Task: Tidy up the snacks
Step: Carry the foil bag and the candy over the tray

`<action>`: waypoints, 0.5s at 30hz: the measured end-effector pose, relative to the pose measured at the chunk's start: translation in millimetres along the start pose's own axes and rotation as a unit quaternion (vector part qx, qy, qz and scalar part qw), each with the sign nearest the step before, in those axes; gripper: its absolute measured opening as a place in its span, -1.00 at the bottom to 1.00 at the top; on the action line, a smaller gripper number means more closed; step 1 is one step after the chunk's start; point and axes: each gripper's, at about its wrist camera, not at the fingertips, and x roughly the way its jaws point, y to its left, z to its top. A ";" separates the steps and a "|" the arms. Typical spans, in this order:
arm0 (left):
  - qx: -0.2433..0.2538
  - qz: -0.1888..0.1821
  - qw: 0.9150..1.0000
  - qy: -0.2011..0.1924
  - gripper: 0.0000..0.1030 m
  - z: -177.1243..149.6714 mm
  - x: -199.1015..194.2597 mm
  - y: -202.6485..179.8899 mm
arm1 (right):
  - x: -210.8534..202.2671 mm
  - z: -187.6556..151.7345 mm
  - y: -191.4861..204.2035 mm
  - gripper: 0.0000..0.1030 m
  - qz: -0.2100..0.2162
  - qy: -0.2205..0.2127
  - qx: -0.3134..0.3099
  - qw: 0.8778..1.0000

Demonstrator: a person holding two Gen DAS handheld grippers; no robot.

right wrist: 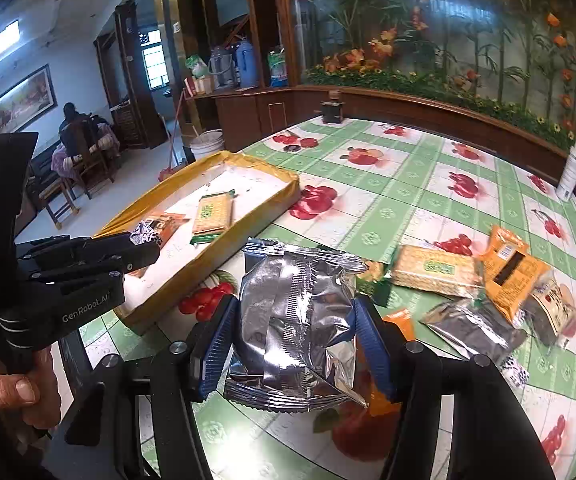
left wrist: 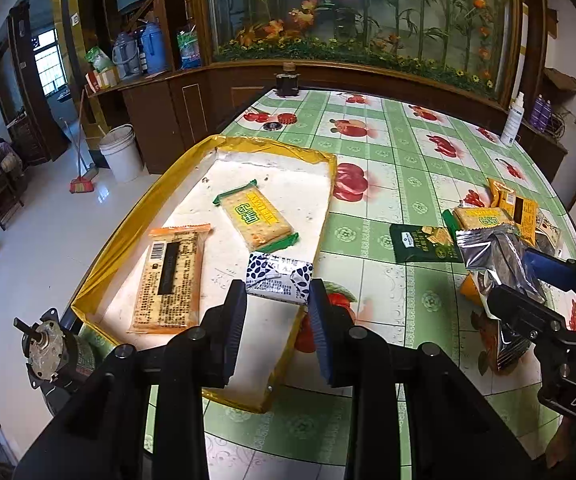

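Note:
My left gripper point(left wrist: 278, 300) is shut on a small blue-and-white patterned packet point(left wrist: 280, 280), held over the near end of the yellow-rimmed tray point(left wrist: 128, 232). On the tray's white floor lie an orange cracker packet point(left wrist: 172, 280) and a green-edged cracker packet point(left wrist: 256, 216). My right gripper point(right wrist: 294, 340) is shut on a silver foil packet point(right wrist: 296, 320), just right of the tray point(right wrist: 208, 264) and above the table. The left gripper point(right wrist: 144, 244) with its patterned packet point(right wrist: 146, 232) shows at left in the right wrist view. The right gripper point(left wrist: 528, 280) shows at right in the left wrist view.
Loose snacks lie on the fruit-print tablecloth to the right: a cracker packet point(right wrist: 436, 270), an orange packet point(right wrist: 512, 272), another silver packet point(right wrist: 472, 328), a dark green packet point(left wrist: 420, 244). A white spray bottle point(right wrist: 572, 168) and a dark jar point(left wrist: 287, 82) stand at the far edge. A small motor point(left wrist: 48, 348) sits at the near left corner.

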 end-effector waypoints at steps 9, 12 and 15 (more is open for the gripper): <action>-0.026 0.017 1.000 0.004 -0.43 -0.4 6.1 27.5 | 12.9 14.1 20.4 0.17 0.024 0.003 -0.016 1.000; -0.038 0.021 0.999 0.005 -0.43 0.3 10.1 36.5 | 21.7 19.5 27.3 0.17 0.037 0.004 -0.017 0.999; -0.047 0.025 0.999 0.008 -0.43 -0.6 13.4 45.5 | 32.5 26.8 37.1 0.17 0.055 0.007 -0.017 0.998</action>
